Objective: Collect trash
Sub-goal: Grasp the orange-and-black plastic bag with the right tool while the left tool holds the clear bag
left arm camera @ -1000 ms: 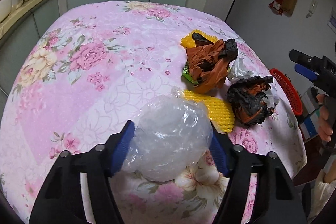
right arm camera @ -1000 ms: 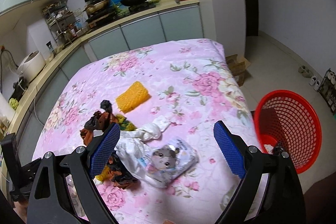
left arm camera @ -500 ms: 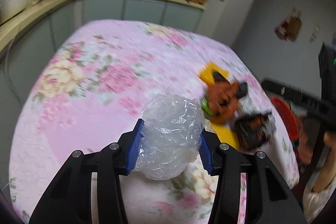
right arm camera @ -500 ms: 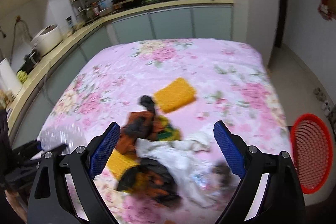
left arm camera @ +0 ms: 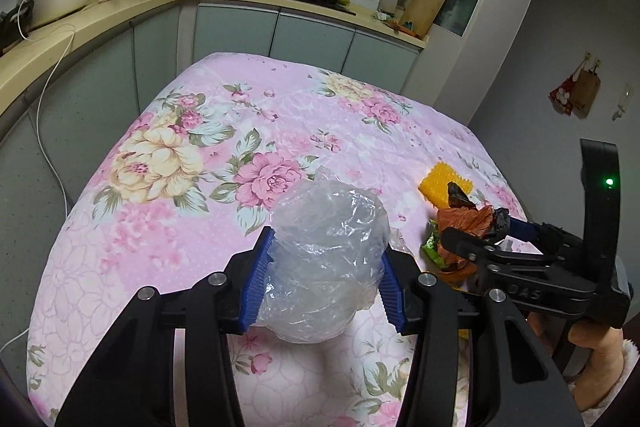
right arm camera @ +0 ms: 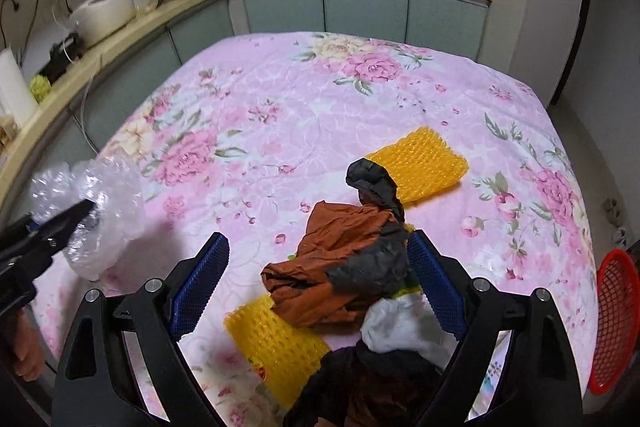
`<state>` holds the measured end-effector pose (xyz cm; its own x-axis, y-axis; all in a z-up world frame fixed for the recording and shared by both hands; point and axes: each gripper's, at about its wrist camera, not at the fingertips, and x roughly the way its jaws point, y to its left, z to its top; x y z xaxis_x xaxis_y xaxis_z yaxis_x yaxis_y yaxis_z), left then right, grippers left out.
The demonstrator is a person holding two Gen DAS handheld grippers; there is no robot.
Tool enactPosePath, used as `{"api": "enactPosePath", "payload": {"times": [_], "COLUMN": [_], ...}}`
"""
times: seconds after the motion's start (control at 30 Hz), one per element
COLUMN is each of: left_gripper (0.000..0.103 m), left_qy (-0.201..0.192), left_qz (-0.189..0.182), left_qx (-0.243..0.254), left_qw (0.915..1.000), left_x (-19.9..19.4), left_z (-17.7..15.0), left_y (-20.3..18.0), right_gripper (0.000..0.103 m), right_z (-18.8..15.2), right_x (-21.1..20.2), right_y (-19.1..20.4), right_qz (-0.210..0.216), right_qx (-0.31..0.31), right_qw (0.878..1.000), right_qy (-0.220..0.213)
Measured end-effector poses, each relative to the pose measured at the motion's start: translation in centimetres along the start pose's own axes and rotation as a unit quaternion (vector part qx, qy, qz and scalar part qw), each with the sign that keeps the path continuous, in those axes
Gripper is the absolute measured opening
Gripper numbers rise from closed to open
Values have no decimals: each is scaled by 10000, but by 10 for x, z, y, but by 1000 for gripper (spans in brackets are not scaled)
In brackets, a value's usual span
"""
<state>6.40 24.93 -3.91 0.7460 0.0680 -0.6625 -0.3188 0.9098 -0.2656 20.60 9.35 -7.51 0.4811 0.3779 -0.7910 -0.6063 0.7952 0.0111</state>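
A crumpled clear plastic wad (left arm camera: 326,259) is held a little above the pink floral tablecloth (left arm camera: 168,227), and my left gripper (left arm camera: 326,279) is shut on it; the wad (right arm camera: 100,211) also shows in the right wrist view. My right gripper (right arm camera: 318,239) hangs over the trash pile, its jaws closing. A crumpled orange-brown and black bag (right arm camera: 340,275) lies between them. The right pad is at the bag's edge. The left pad stands well apart from it. From the left wrist view, the right gripper (left arm camera: 480,239) reaches over that bag (left arm camera: 464,223).
Two yellow foam nets (right arm camera: 420,163) (right arm camera: 276,339), white plastic (right arm camera: 404,327) and another dark crumpled bag (right arm camera: 372,379) lie around the orange bag. A red mesh basket (right arm camera: 616,315) sits below the table's right edge. Kitchen counters run behind and to the left.
The left gripper closed tighter on the plastic wad and lifted it. The right gripper swung left across the pile, from over a cat-printed packet to the orange-black bag, and its jaws narrowed slightly.
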Motion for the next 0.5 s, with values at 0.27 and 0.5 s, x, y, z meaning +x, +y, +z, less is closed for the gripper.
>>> {"api": "enactPosePath", "payload": {"times": [0.27, 0.5], "left_gripper": [46, 46], "left_qy": [105, 123], "left_qz": [-20, -2], "left_qx": [28, 73], "left_qw": [9999, 9999], "left_x": [11, 13], "left_z": [-4, -5], "left_y": [-3, -7], "right_gripper": [61, 59], "right_z": [-2, 5], "right_x": [11, -1], "right_y": [2, -7], "right_qz": [-158, 28], "right_qx": [-222, -49], "right_qw": [9994, 10000], "right_qy": [211, 34]}}
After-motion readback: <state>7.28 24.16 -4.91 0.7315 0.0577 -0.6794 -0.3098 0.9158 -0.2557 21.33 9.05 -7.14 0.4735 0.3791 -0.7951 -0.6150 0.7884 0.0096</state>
